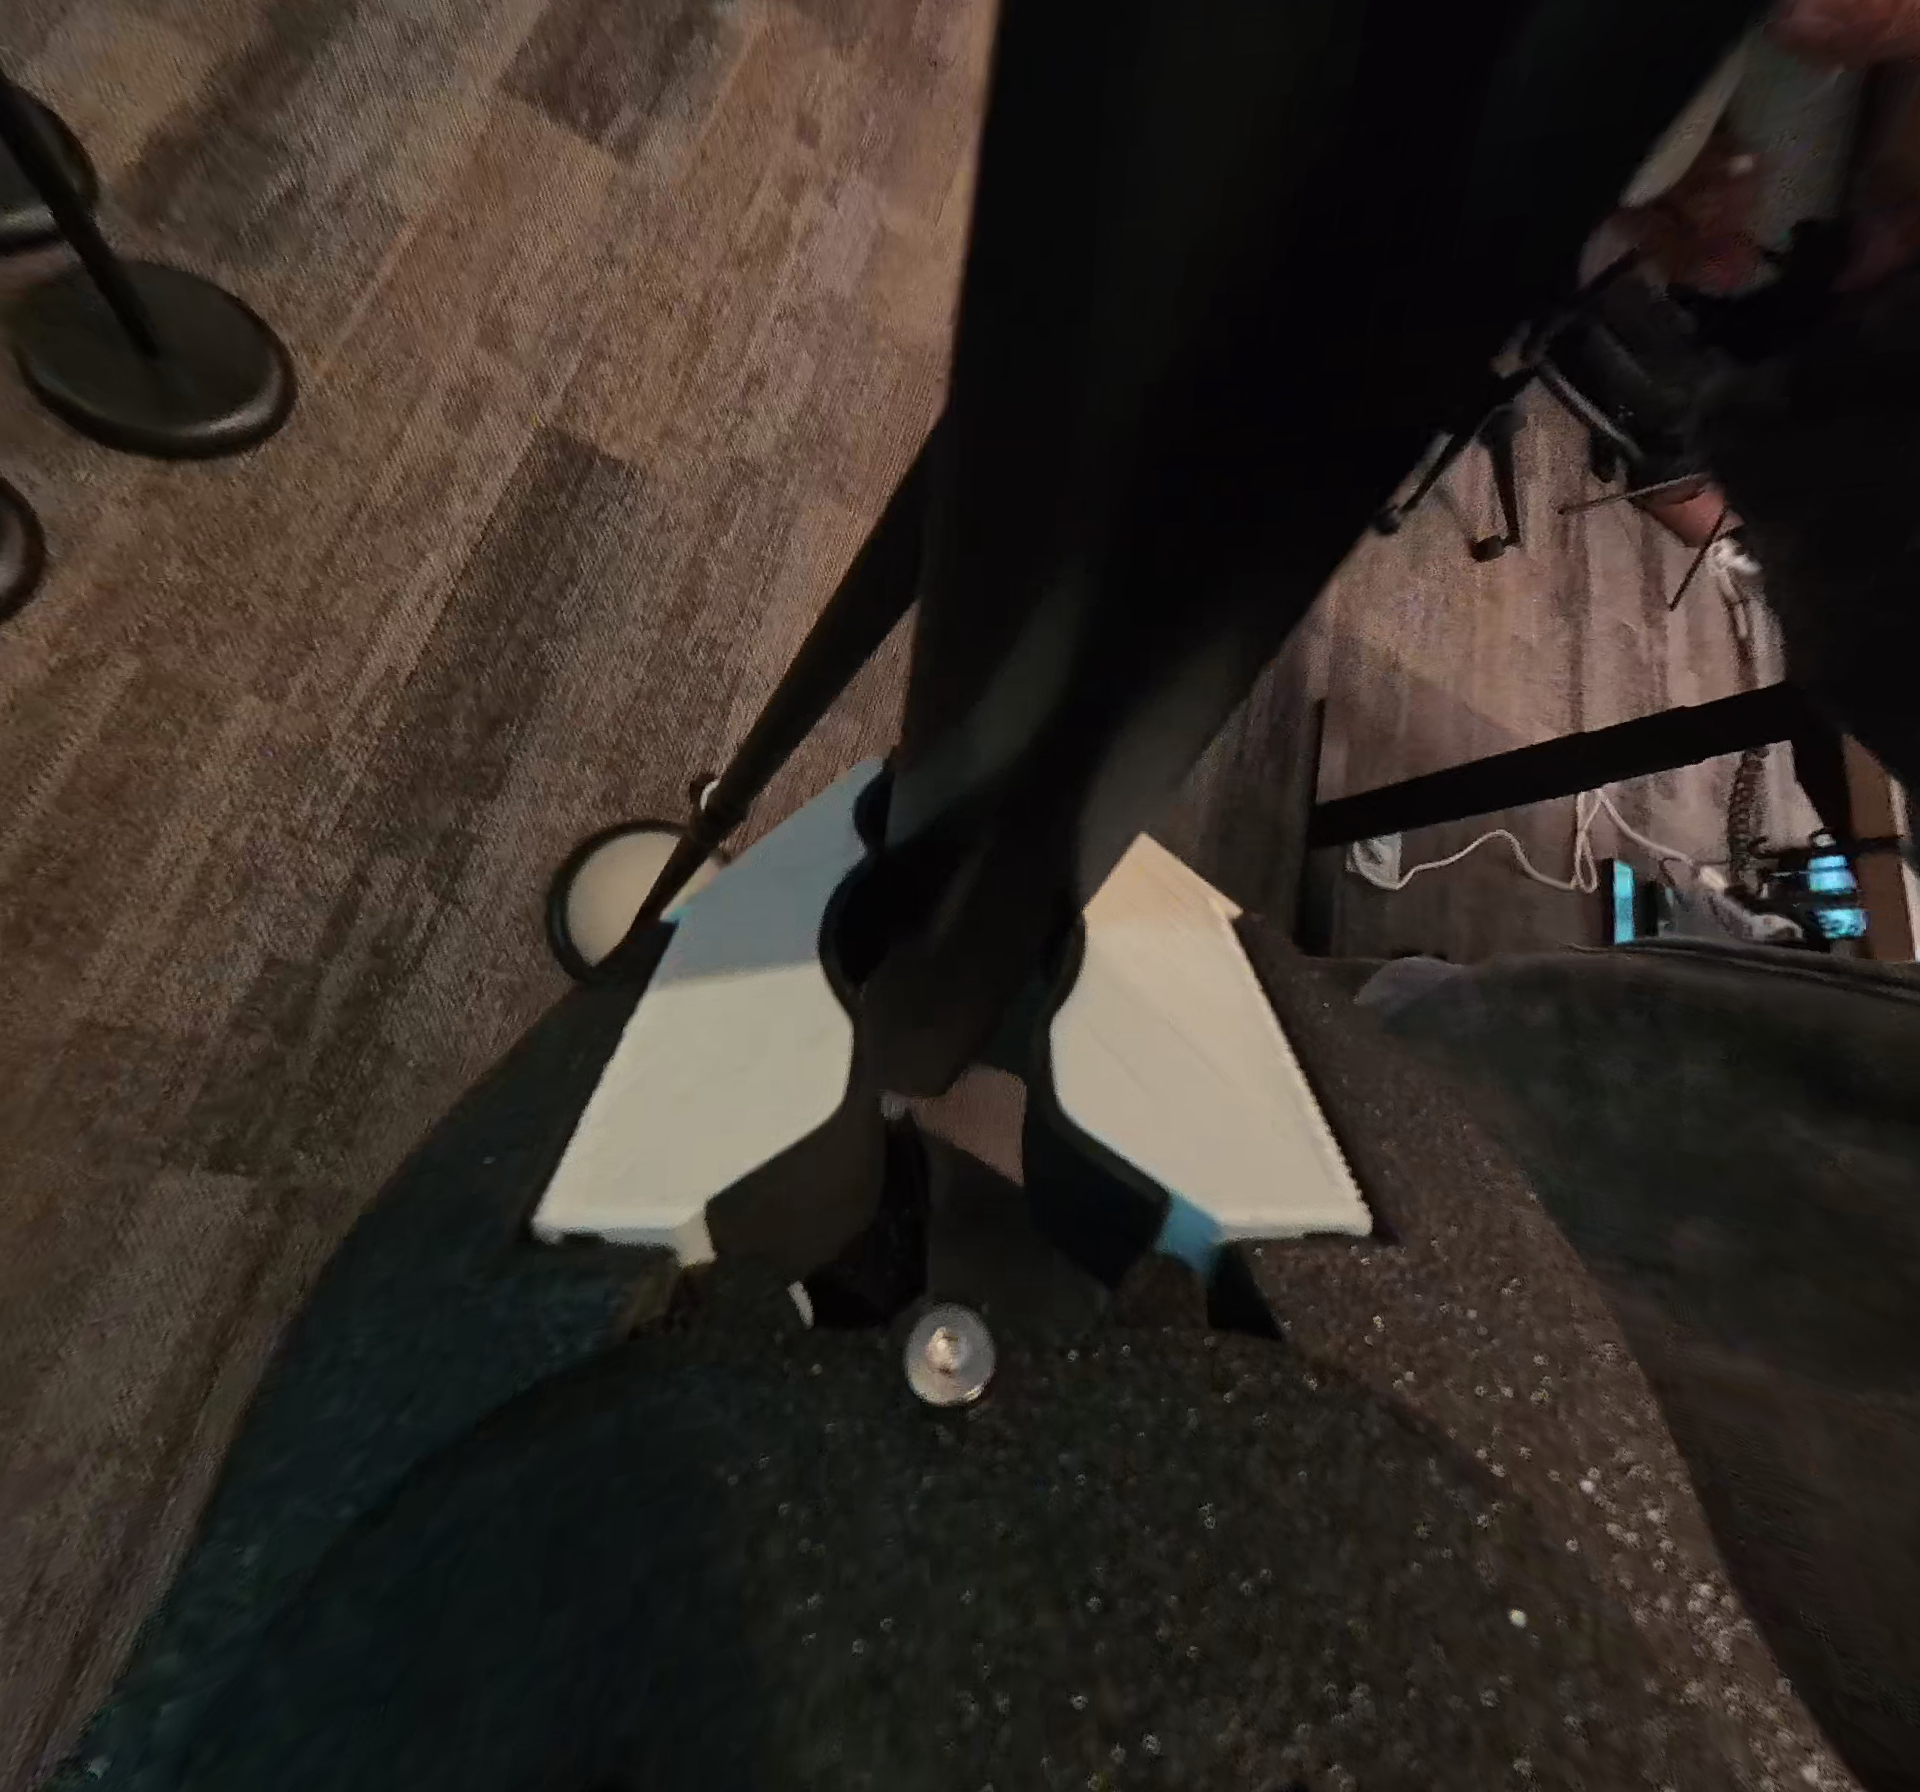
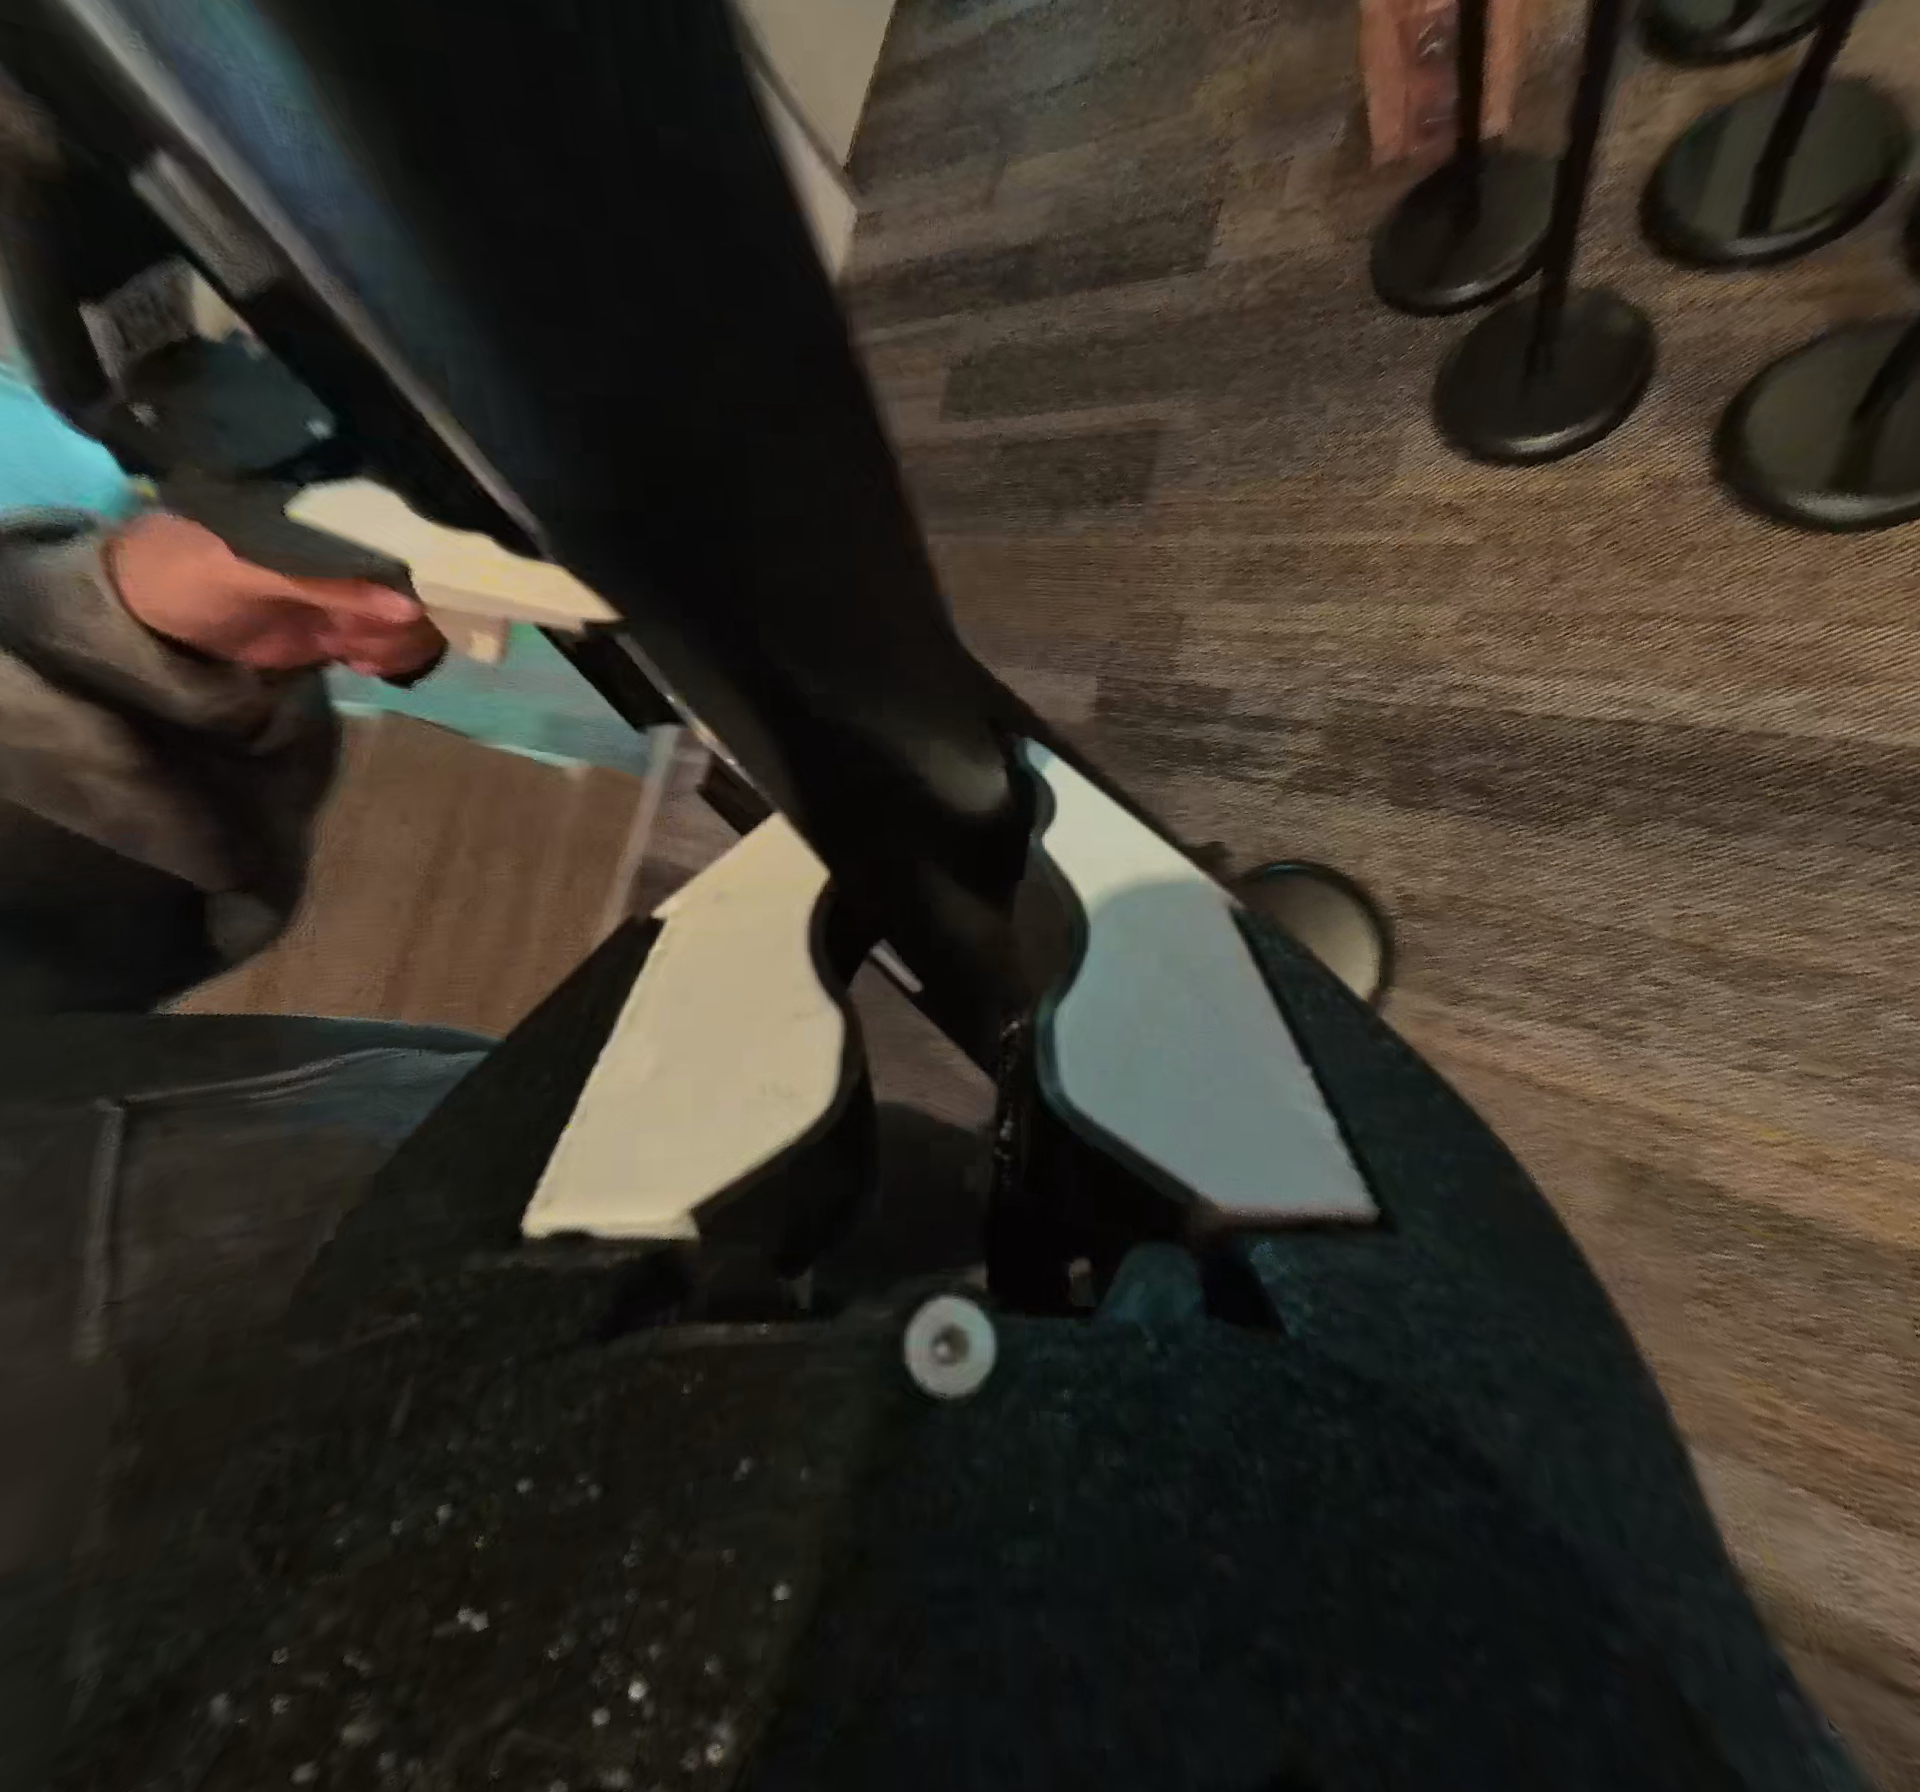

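Note:
A black cloth [image 1: 1247,184] hangs down the middle of the left wrist view and bunches between the white fingers [image 1: 727,1067] of my left gripper [image 1: 982,849], which is shut on it. In the right wrist view the same kind of black cloth [image 2: 623,288] runs down into my right gripper [image 2: 914,807], whose white fingers [image 2: 1164,1015] are shut on it. A thin dark bar [image 2: 644,693] lies along the cloth's left edge. The other gripper [image 2: 457,558] shows far left, held by a hand [image 2: 281,610]. It also shows top right in the left wrist view [image 1: 1766,132].
Patterned carpet floor [image 1: 416,599] lies below. Black post stands with round bases [image 1: 156,360] are at the left, and several more [image 2: 1538,371] stand at the upper right. A round floor cap [image 2: 1320,921] sits near the right fingers. Cables and a black frame [image 1: 1558,766] are at the right. Dark trouser legs [image 1: 1662,1171] are close.

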Motion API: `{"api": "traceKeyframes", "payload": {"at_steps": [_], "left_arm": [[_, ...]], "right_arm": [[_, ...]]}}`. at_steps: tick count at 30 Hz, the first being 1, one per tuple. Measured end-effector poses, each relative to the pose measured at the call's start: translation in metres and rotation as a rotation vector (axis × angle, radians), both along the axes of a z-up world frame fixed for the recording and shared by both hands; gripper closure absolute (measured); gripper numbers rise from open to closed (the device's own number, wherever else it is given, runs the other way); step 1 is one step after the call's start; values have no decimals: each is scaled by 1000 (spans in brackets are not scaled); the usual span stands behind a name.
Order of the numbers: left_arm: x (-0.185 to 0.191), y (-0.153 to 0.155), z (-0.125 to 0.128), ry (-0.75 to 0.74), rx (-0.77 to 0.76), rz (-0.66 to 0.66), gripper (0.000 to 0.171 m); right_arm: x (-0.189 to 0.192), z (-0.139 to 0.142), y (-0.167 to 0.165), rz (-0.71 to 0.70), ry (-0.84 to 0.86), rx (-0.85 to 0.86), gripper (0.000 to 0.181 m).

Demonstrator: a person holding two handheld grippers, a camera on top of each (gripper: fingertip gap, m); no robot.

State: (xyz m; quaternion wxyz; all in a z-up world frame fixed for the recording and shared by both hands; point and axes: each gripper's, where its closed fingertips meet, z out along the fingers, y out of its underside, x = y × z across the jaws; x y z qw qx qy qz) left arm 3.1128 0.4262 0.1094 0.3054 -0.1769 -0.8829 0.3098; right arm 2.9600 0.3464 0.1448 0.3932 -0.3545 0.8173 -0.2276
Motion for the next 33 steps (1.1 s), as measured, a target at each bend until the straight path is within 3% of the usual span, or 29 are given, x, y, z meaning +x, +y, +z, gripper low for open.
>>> {"api": "traceKeyframes", "payload": {"at_steps": [8, 12, 19, 22, 25, 29, 33], "left_arm": [[50, -64, -16, 61, -24, -82, 145], [47, -81, -17, 53, -3, -203, 142], [48, -106, -19, 4, 107, -453, 141], [44, -106, -18, -27, 108, -511, 139], [40, -104, -18, -29, 90, -451, 140], [41, -72, -17, 8, 24, -236, 143], [37, -32, -18, 45, -55, 72, 146]], "right_arm": [[29, -10, 51, -294, 162, -379, 162], [34, -10, 64, -431, 122, -332, 162], [84, -14, 107, -399, 133, -334, 154], [79, -14, 106, -387, 120, -331, 154], [59, -12, 90, -394, 83, -308, 155], [25, -6, 53, -332, 63, -329, 160], [18, -6, 23, -100, 67, -284, 159]]}}
